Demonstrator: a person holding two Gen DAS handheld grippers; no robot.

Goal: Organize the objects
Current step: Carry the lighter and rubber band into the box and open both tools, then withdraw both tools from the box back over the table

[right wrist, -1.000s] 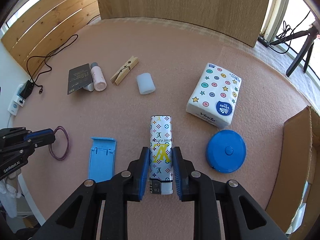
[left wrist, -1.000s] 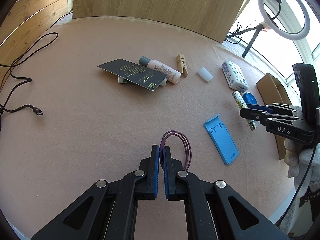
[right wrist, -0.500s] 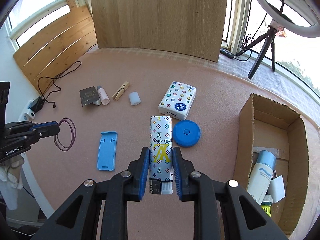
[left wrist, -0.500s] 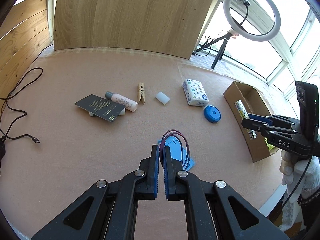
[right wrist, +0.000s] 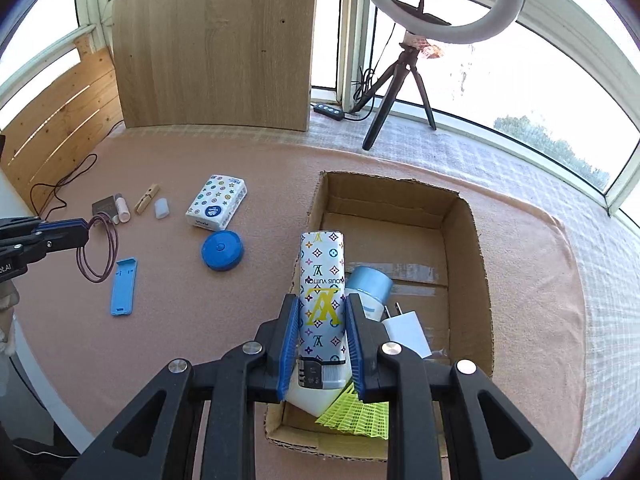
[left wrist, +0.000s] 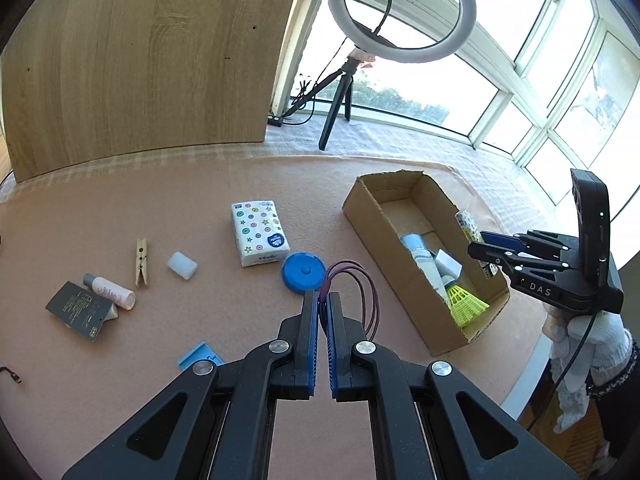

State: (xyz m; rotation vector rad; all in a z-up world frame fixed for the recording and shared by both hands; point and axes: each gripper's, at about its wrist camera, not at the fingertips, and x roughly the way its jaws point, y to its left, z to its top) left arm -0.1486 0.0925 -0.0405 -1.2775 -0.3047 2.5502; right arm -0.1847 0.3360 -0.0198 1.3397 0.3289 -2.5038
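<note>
- A thin purple loop of elastic cord (left wrist: 362, 288) is pinched between the pressed-together blue fingers (left wrist: 310, 320) of the left gripper (left wrist: 323, 300), low in the centre of the left wrist view; the loop hangs clear above the pink cloth-covered bench (left wrist: 200, 208).
- In the right wrist view, a white rectangular lighter printed with coloured monogram marks (right wrist: 322, 296) is clamped between the blue fingers (right wrist: 290, 332) of the right gripper (right wrist: 322, 320), which are closed on its sides.
- The lighter is held over the near left part of an open brown cardboard box (right wrist: 464, 248), seen in the centre right of that frame.
- Inside the box, a white bottle with a pale blue cap (right wrist: 368, 284), a white plug adapter (right wrist: 406, 332) and a yellow shuttlecock (right wrist: 356, 412) are seen.
- On the bench, left of the box, a star-patterned tissue pack (right wrist: 216, 202), a round blue tape measure (right wrist: 222, 250), a blue plastic phone stand (right wrist: 124, 286), a wooden clothes peg (right wrist: 147, 198) and a small white cylinder (right wrist: 161, 209) are lying apart from one another.
- A white ring light on a tripod (right wrist: 400, 60) stands beyond the box by the windows.
</note>
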